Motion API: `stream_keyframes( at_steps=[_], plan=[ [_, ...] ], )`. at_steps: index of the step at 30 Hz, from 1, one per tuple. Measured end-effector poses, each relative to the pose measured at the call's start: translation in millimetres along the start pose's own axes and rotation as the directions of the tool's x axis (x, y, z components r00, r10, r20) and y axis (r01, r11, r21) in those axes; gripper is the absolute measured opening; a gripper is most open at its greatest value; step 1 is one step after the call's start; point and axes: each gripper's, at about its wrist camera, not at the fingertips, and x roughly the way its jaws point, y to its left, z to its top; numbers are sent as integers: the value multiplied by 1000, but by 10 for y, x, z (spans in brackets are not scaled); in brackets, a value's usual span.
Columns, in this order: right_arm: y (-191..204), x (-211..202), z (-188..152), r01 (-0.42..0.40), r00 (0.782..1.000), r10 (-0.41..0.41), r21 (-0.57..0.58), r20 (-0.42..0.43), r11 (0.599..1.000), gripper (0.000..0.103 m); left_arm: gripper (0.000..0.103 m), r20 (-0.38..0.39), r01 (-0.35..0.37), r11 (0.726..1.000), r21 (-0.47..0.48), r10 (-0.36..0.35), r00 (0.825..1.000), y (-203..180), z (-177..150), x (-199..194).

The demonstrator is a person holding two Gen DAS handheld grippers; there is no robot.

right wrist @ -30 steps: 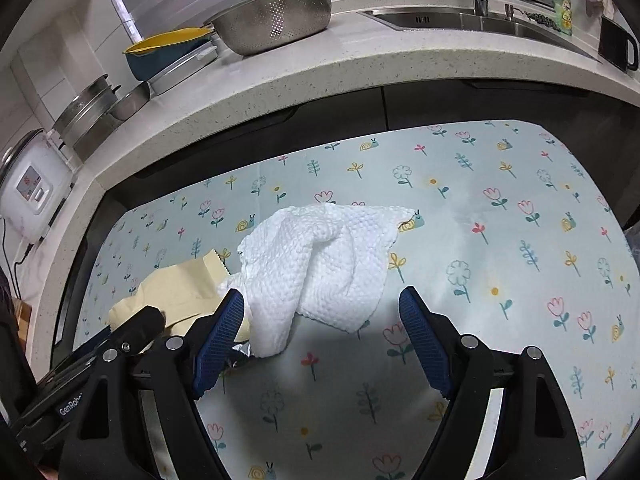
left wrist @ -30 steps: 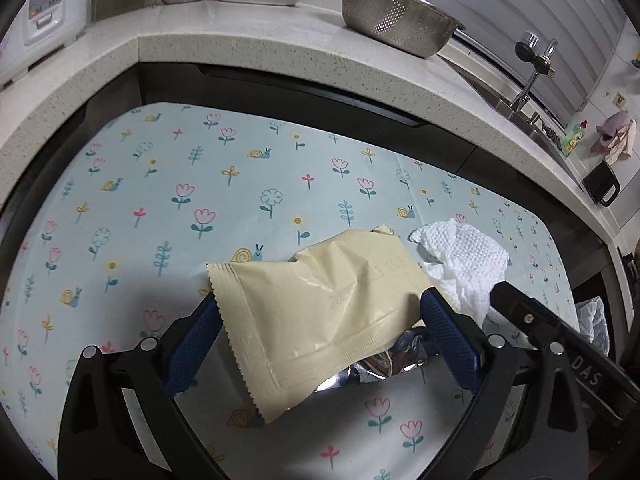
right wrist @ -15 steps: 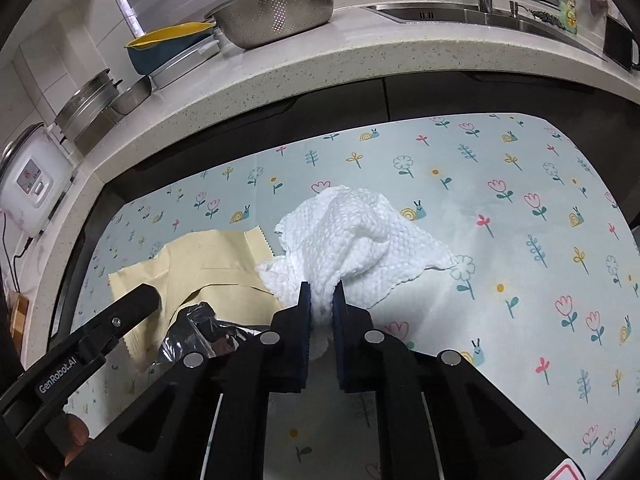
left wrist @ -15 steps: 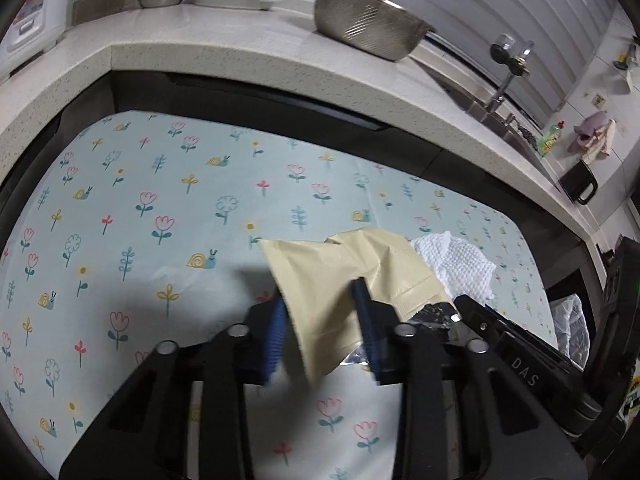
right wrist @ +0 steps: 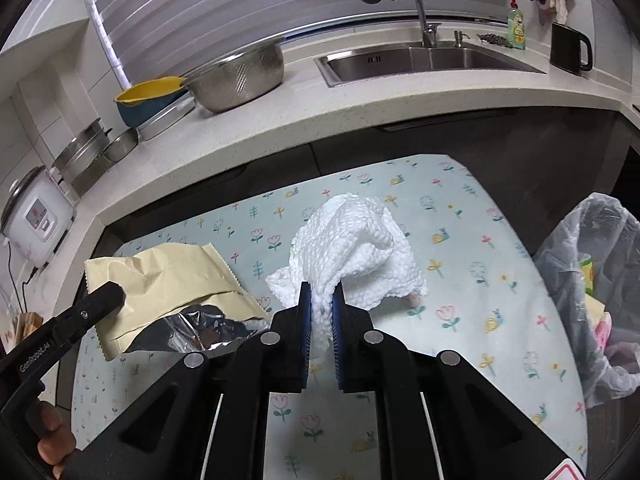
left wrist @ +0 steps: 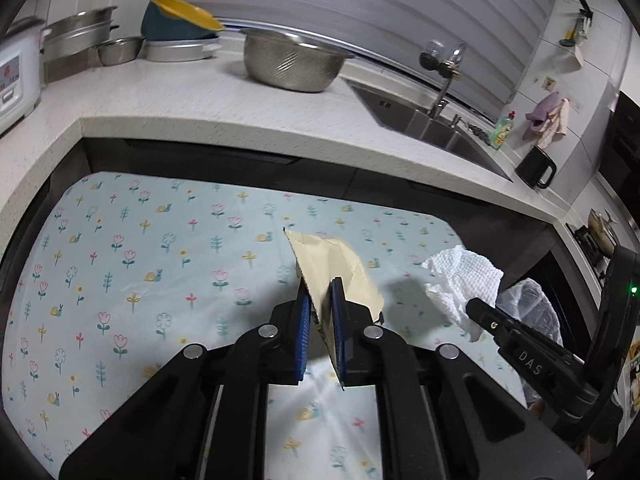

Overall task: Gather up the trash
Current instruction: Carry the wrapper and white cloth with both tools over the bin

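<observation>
The left gripper (left wrist: 320, 308) has just been closing and now pinches the near edge of the cream packet (left wrist: 334, 268), its blue pads (left wrist: 304, 320) pressed on either side of the wrapper. The packet sticks up and away from the jaws, clear of the flowered tablecloth (left wrist: 140, 264) beneath it. Seen from the right gripper's camera, the packet (right wrist: 168, 276) hangs to that gripper's left, its torn end showing a silver lining (right wrist: 200, 328).

The right gripper (right wrist: 320, 312) is clamped on the white paper towel (right wrist: 352, 244), whose crumpled bulk bunches up just beyond the fingertips. In the left camera the towel (left wrist: 464, 280) sits off to the right of the left gripper, apart from the packet.

To the right of the right gripper, beside the cloth's edge, stands a clear trash bag (right wrist: 592, 280) with some scraps inside. Beyond both grippers runs the pale counter (right wrist: 360, 108) with a steel colander (right wrist: 240, 76) and a sink (right wrist: 420, 60). A person's fingers (right wrist: 52, 436) show at the lower left of the right view.
</observation>
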Motion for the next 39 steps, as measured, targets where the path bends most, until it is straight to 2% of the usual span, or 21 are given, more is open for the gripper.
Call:
stream_keyframes(
  at_steps=[11, 24, 33, 39],
  plan=[
    [-729, -823, 19, 54, 994, -58, 44, 94, 998, 9, 7, 26, 72, 989, 126, -76, 997, -991, -92, -314],
    [-1781, -1561, -166, 139, 977, -160, 149, 143, 979, 9, 7, -8, 203, 948, 244, -207, 978, -2281, -342, -373],
    [-2368, -1742, -329, 192, 966, -223, 217, 130, 957, 9, 7, -49, 270, 925, 268, -267, 963, -2918, -504, -164],
    [-2625, -1744, -419, 207, 963, -243, 254, 117, 945, 9, 7, -88, 295, 911, 287, -282, 955, -3254, -601, 28]
  ],
)
